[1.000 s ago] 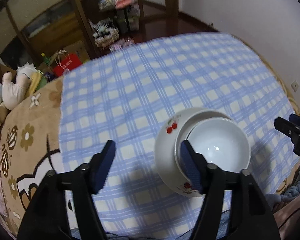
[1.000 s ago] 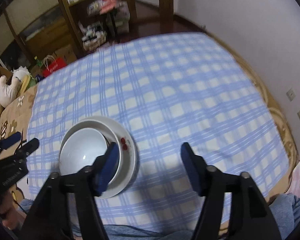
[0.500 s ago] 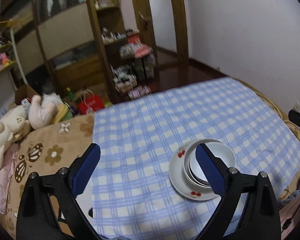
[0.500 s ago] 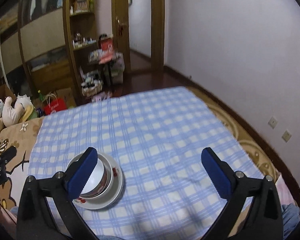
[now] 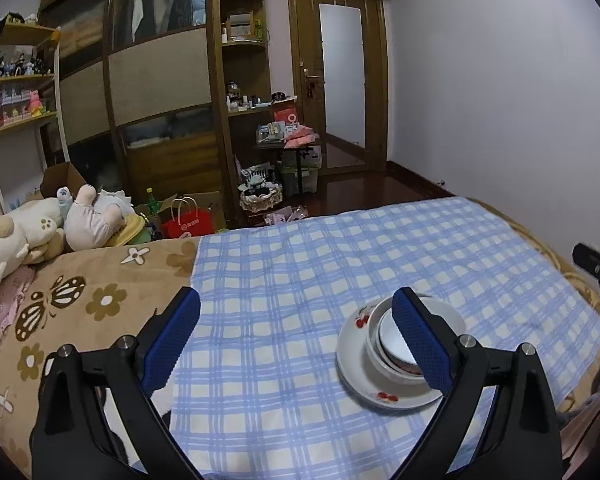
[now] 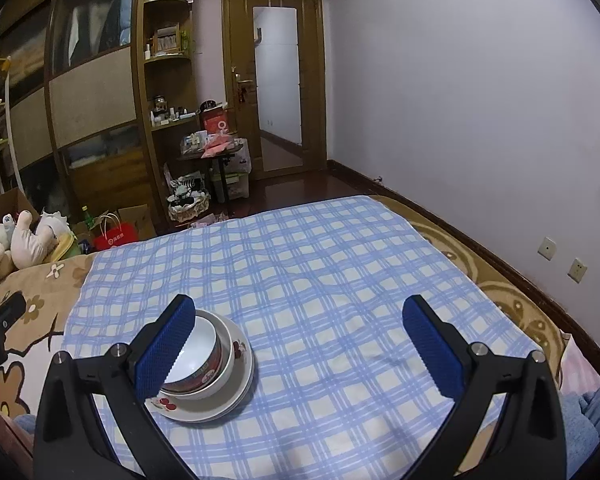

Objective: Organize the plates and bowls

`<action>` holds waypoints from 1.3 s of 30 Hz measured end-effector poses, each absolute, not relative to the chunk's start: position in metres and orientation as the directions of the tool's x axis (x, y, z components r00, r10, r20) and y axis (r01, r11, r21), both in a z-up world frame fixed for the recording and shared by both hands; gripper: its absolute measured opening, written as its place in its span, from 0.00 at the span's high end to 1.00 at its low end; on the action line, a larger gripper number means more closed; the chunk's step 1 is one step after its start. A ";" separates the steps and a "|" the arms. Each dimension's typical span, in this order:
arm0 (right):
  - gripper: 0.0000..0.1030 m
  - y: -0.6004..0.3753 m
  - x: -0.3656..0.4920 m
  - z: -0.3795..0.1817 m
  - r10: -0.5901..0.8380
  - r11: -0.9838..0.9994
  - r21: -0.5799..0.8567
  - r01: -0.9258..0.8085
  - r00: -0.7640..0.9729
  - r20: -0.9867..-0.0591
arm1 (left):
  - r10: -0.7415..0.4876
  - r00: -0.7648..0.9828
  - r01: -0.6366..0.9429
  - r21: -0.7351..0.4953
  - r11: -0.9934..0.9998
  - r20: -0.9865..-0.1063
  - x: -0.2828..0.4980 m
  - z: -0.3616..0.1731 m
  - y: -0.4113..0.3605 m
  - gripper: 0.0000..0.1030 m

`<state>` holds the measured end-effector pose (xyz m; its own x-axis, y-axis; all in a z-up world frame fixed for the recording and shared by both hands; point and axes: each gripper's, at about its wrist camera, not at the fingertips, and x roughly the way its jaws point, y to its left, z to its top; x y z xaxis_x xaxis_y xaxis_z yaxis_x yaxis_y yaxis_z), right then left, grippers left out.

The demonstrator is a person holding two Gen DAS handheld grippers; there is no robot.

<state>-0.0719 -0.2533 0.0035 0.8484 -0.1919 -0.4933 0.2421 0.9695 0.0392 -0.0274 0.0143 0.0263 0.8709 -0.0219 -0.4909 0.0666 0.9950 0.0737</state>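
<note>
1. the left gripper (image 5: pixel 296 336) has its jaws spread wide, with nothing between the blue pads (image 5: pixel 172 336).
2. the right gripper (image 6: pixel 298 342) is likewise spread wide and holds nothing.
3. the plate (image 5: pixel 350 364), white with cherry prints on its rim, lies flat on the blue checked cloth (image 5: pixel 284 280) near its near edge.
4. a white bowl (image 5: pixel 374 350) sits on the plate, and a smaller bowl (image 5: pixel 392 340) is nested inside it; the smaller one shows a dark band round its outside in the right wrist view.
5. in the left wrist view the stack lies behind the right-hand finger, which covers part of the bowls; the stack is farther off and not between the pads.
6. in the right wrist view the same plate (image 6: pixel 220 404) and bowls lie behind the left-hand finger, partly hidden by it, again beyond the pads and untouched.
7. each gripper's tip shows at the edge of the other's view, so the stack lies between the two grippers.
8. the cloth covers a bed with a brown flowered blanket (image 5: pixel 80 300); plush toys (image 5: pixel 40 228) lie at its far left corner.
</note>
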 end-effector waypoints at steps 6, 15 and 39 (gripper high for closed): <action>0.00 -0.247 -0.068 -0.005 -0.198 0.972 0.018 0.234 0.858 -0.473 | -0.031 0.864 0.078 0.072 0.994 -0.502 -0.023 0.010 0.010 0.07; 0.00 -0.244 -0.056 -0.019 -0.158 0.979 0.031 0.199 0.854 -0.495 | 0.016 0.846 0.058 0.123 0.991 -0.532 -0.012 -0.008 0.001 0.07; 0.00 -0.246 -0.051 -0.026 -0.177 0.978 0.004 0.208 0.838 -0.517 | 0.028 0.848 0.041 0.119 0.992 -0.529 -0.013 -0.007 0.006 0.07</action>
<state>-0.0512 -0.2460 -0.0256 0.8378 -0.1766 -0.5167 0.2084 0.9780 0.0036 -0.0127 0.0061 -0.0067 0.8480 0.0283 -0.5292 0.0410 0.9921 0.1187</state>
